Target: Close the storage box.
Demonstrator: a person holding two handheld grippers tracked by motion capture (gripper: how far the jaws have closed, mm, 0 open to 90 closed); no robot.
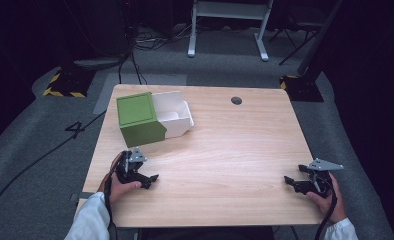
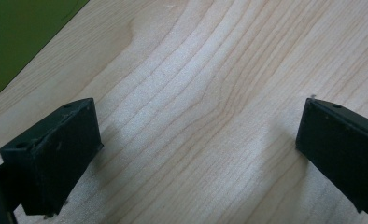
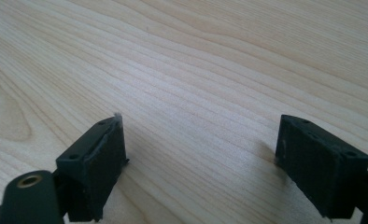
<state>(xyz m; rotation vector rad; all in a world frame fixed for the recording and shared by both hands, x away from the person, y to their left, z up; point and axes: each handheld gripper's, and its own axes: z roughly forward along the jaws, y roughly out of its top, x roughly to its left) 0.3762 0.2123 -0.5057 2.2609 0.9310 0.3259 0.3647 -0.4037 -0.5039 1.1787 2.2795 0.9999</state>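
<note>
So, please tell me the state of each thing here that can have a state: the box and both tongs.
green box: lying on the table, white inner drawer slid partly out, nothing visible in its exposed part.
left tongs: open, holding nothing, resting low on the table near the box.
right tongs: open, holding nothing, at the table's right edge.

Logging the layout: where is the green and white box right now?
High view: the box sits at the table's far left, just beyond the left gripper.
</note>
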